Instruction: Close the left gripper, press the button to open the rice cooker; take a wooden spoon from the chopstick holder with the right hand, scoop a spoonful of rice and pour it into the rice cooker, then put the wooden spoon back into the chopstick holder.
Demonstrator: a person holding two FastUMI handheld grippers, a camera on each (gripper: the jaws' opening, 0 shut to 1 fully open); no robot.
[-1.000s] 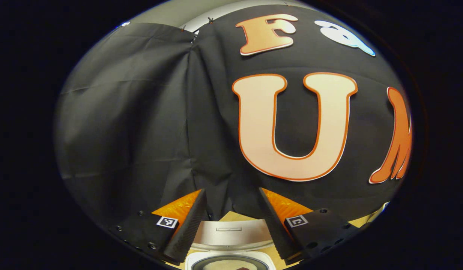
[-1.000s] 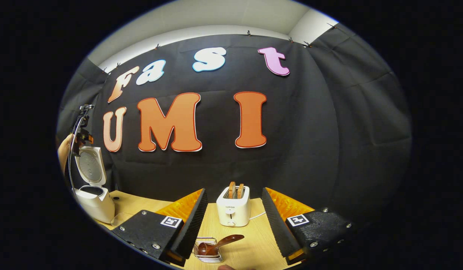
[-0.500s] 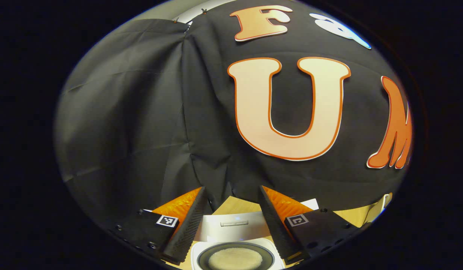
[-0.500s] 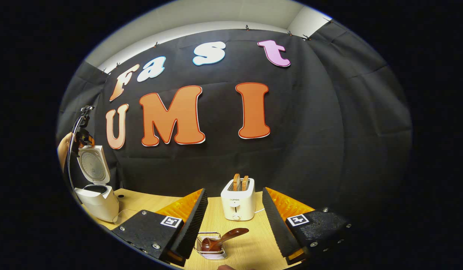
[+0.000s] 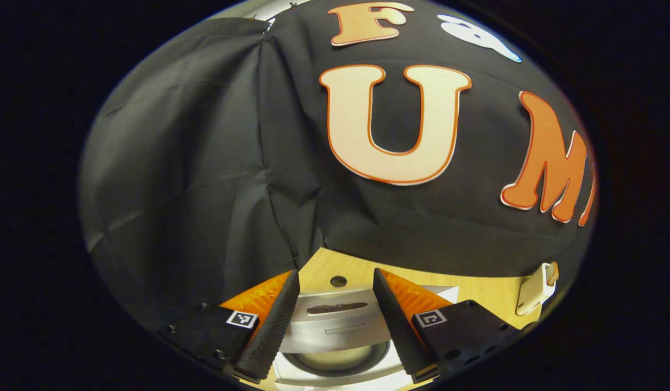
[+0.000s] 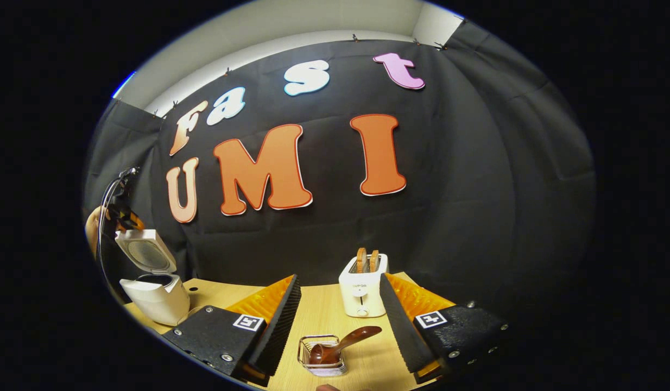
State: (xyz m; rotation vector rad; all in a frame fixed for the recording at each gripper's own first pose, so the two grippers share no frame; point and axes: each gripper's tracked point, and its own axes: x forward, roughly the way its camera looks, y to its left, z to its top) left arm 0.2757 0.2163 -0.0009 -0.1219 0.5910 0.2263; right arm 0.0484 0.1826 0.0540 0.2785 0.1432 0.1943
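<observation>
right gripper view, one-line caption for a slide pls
Open right gripper poised above the wooden spoon in its wire holder; toaster behind, rice cooker open.

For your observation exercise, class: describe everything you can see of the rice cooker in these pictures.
The rice cooker is a white, smooth-cased appliance that looks like plastic, standing on the left end of the wooden table. Its hinged lid is tilted up and back, showing a round greyish inner plate. The left gripper view looks down on the lid's silvery edge and a dark metal inner pot. The left gripper hovers by the lid's top edge; contact cannot be told.
</observation>
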